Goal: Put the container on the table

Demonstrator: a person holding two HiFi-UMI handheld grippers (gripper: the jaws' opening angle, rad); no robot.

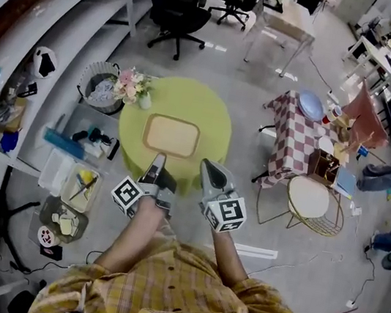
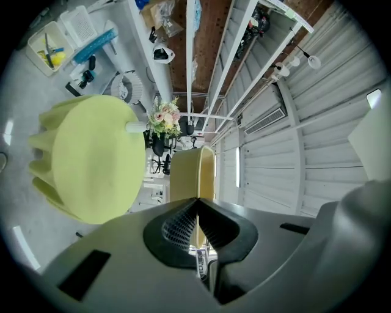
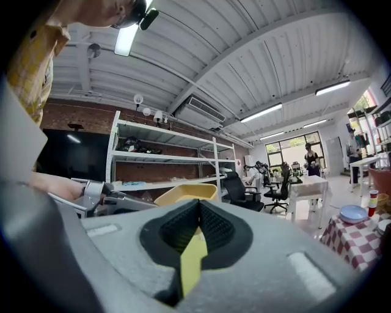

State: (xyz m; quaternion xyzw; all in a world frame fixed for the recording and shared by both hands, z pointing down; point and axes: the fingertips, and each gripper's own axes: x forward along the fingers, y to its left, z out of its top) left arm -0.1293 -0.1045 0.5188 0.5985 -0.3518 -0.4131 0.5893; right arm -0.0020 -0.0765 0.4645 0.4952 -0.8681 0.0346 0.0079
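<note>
The head camera looks steeply down from high above the table [image 1: 210, 114]. A camera sits close behind each gripper's jaws: the one on the left gripper [image 2: 197, 199] is tipped sideways, and the one on the right gripper [image 3: 198, 202] looks level across the room. All three see the container [image 1: 171, 135].

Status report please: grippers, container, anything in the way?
Both shut on container: left gripper, right gripper. Held over green table, not down. Flowers at table edge, off to one side.

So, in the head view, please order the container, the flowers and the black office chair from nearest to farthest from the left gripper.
1. Container: gripped by the left gripper, straight ahead.
2. Flowers: ahead, to the left.
3. Black office chair: farthest ahead.
</note>
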